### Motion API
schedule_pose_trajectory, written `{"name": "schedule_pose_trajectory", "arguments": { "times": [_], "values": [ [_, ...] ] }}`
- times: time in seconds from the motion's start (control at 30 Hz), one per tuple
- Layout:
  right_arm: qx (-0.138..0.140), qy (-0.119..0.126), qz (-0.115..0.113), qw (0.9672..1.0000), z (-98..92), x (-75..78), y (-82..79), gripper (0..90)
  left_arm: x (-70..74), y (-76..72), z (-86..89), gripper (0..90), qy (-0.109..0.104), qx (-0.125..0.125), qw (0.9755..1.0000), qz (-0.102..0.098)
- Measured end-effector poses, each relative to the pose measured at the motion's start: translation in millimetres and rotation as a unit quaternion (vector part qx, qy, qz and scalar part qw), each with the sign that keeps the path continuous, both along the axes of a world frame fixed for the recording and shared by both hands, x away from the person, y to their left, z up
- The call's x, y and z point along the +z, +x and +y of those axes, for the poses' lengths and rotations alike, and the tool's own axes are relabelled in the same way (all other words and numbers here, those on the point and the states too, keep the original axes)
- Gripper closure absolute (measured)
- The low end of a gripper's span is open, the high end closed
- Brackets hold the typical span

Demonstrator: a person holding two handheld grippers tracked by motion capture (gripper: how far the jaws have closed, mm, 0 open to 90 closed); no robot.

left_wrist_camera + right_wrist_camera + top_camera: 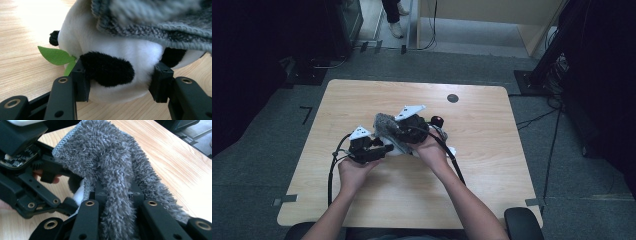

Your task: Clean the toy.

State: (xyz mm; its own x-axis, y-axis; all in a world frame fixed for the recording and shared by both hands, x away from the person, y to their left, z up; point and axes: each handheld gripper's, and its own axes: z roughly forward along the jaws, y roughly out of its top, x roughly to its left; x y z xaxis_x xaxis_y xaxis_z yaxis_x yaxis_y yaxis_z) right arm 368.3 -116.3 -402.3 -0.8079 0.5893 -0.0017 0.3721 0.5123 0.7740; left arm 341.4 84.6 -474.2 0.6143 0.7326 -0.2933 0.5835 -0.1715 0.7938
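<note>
We see a light wooden table (492, 165) with rounded corners, standing on grey carpet (262, 165). Near its far edge sits a small dark round disc (452, 98). Grey tape marks (284, 200) lie on the carpet by the near corners. Beyond the table, a person's shoes (396, 29) stand on a paler floor beside a light wooden panel (492, 12). Cables (537, 119) trail over the carpet at the right, near a dark stand (557, 45).

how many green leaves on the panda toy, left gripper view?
2. One green leaf sticks out left of the panda, flat above the table. A second leaf points down beside the left gripper's near jaw. More may be hidden behind the plush.
</note>
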Motion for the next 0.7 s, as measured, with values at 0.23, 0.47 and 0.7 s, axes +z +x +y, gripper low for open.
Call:
{"name": "schedule_pose_trajectory", "arguments": {
  "times": [0.23,0.47,0.7],
  "values": [
    [0.011,-0.038,-0.008,0.9992,-11.0,-1.6,-13.1,76.6,-2.6,2.8,2.2,44.9,-0.009,0.002,0.9999,0.009],
    [0.008,-0.033,-0.014,0.9993,-39.2,-3.7,-25.0,76.6,-2.5,4.4,2.7,44.8,-0.018,0.003,0.9998,0.012],
    [-0.003,-0.023,-0.012,0.9997,-68.2,-2.0,-32.8,76.5,-2.0,5.1,2.6,44.9,-0.018,0.000,0.9998,0.011]
  ]
}}
